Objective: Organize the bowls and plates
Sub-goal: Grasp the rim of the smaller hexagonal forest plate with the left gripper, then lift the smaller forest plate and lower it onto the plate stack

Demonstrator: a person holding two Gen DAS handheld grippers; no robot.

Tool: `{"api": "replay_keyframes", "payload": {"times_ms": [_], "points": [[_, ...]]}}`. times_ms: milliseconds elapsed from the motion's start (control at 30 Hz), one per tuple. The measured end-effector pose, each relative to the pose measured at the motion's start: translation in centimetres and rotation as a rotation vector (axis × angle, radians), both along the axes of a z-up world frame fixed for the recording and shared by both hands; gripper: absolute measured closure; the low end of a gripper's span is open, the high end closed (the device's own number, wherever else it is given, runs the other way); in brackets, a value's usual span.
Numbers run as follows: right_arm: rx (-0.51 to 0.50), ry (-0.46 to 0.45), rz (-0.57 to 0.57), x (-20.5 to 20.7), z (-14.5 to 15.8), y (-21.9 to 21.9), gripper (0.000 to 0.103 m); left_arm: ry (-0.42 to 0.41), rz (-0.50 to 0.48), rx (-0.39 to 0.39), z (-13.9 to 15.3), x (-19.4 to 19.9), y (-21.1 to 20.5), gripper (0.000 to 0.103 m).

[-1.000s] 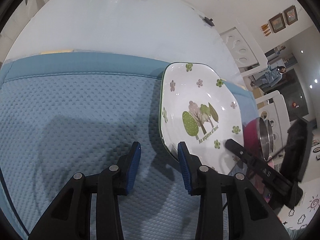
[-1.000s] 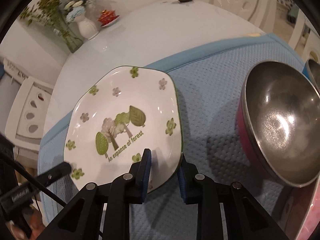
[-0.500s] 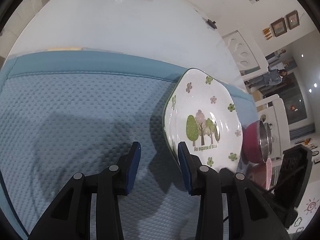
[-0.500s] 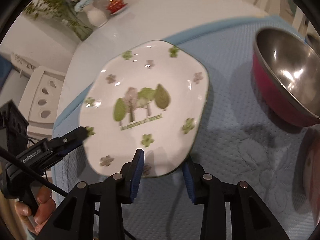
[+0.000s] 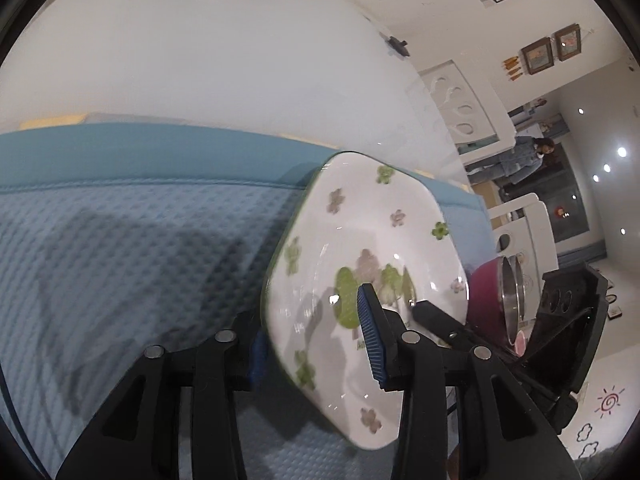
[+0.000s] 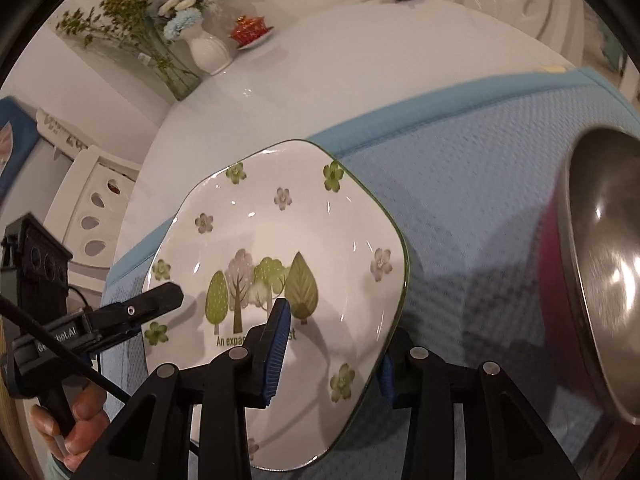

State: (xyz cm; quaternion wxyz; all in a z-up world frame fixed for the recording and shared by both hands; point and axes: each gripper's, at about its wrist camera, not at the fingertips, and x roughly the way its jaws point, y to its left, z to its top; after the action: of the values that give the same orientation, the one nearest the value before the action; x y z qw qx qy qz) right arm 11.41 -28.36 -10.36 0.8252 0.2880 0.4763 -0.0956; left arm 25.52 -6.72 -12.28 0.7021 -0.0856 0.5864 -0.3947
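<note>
A white plate with green trees and small flowers is tilted above the blue mat. My left gripper is open with its two fingers either side of the plate's near-left rim. In the right wrist view the plate sits between the wide-open fingers of my right gripper, one finger over its face and one behind its right edge. A magenta steel bowl stands to the right; it also shows in the left wrist view.
The mat lies on a glossy white table. A white vase of flowers and a small red dish stand at the table's far side. White chairs surround the table.
The right gripper's fingers have opened wide around the plate. The left gripper has moved in until its fingers straddle the plate's rim. The plate has tipped up more steeply.
</note>
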Motion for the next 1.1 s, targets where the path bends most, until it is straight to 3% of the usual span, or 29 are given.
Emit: {"api": "replay_keyframes", "payload": {"times_ms": [167, 267, 400, 600, 867, 1100], "points": [[-0.052, -0.002, 0.069, 0.2, 0.2, 0.7, 0.066, -0.183, -0.048, 0.055, 1.6, -1.5, -0.2, 0.075], [-0.068, -0.018, 0.076, -0.2, 0.5, 0.6, 0.066, -0.204, -0.068, 0.018, 2.7, -2.0, 0.7, 0.075], [-0.099, -0.036, 0.128, -0.5, 1.3, 1.5, 0.066, -0.281, -0.090, 0.080, 3.7, -3.2, 1.4, 0.075], [-0.089, -0.049, 0.176, -1.1, 2.4, 2.7, 0.066, -0.291, -0.056, 0.063, 5.4, -4.5, 3.6, 0.075], [-0.126, -0.118, 0.240, -3.4, 7.7, 5.4, 0.066, -0.365, 0.013, 0.038, 11.0, -8.0, 6.0, 0.075], [-0.160, -0.198, 0.274, -8.7, 13.4, 8.8, 0.066, -0.443, 0.060, 0.015, 16.3, -14.0, 8.8, 0.075]]}}
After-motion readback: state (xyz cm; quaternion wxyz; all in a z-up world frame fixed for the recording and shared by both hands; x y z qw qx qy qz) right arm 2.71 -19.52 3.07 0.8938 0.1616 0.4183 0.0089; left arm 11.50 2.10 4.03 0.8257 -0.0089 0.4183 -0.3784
